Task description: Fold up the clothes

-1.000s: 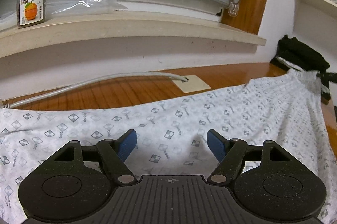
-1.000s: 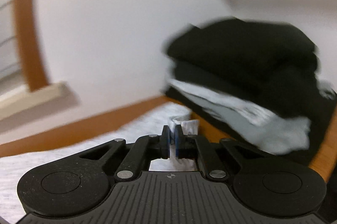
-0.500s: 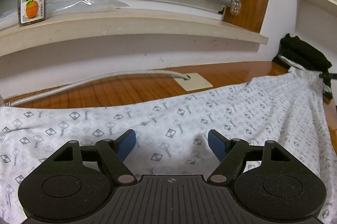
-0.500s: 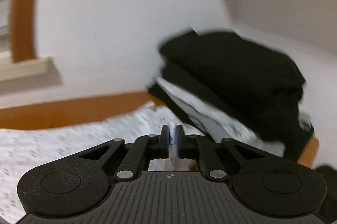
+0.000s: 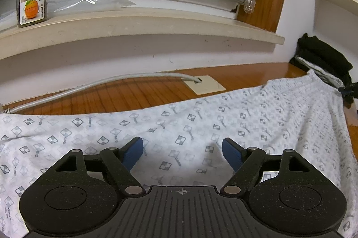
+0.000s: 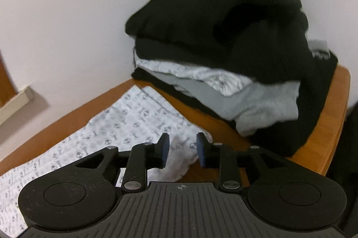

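A white garment printed with small grey checkered squares lies spread flat over the wooden table. Just above its near middle hovers my left gripper, open wide, with only flat cloth beneath the blue pads. The garment's right end shows in the right wrist view, and my right gripper stands over its crumpled corner. Its jaws are opening; the corner lies in the gap, and the pads do not press on it.
A pile of folded black and grey clothes sits at the table's right corner by the wall. A grey cable runs to a beige plate behind the garment. A glass jar stands on the window sill above.
The right gripper, shut on the garment's corner before, has dropped lower and parted its jaws, letting the corner go. The left gripper has stayed where it was, open.
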`<state>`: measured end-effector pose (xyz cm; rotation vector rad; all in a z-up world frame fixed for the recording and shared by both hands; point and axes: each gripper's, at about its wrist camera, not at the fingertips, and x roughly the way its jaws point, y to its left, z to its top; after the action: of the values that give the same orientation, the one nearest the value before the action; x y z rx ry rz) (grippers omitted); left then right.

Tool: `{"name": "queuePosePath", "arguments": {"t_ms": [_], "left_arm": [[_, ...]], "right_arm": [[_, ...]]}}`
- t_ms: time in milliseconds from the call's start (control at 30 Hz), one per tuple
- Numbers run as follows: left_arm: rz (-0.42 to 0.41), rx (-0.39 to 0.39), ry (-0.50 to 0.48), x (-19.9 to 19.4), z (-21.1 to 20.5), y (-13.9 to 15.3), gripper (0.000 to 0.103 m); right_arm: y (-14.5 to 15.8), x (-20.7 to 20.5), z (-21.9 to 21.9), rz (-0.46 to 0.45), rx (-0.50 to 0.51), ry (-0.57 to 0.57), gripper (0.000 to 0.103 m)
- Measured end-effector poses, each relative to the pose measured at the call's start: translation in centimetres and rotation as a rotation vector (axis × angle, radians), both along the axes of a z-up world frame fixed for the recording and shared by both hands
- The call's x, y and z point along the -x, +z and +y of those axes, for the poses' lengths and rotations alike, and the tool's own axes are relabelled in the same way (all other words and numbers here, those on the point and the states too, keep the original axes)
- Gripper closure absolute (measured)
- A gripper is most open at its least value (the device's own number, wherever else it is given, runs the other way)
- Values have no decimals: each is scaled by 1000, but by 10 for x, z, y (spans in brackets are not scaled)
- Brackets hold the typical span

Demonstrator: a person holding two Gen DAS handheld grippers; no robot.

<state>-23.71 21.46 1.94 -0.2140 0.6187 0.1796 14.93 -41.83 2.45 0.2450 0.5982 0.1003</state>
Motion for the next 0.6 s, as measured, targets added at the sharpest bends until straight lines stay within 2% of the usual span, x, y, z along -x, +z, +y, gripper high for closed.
{"name": "queuePosePath", "arguments": {"t_ms": [233,600], "left_arm": [[0,0,1,1,0,0,22],[0,-2,2,1,-1,0,21]], "right_arm": [[-4,-1,-2,19,-4,-36,71],[-1,-1,7,5,25,-10,74]]}}
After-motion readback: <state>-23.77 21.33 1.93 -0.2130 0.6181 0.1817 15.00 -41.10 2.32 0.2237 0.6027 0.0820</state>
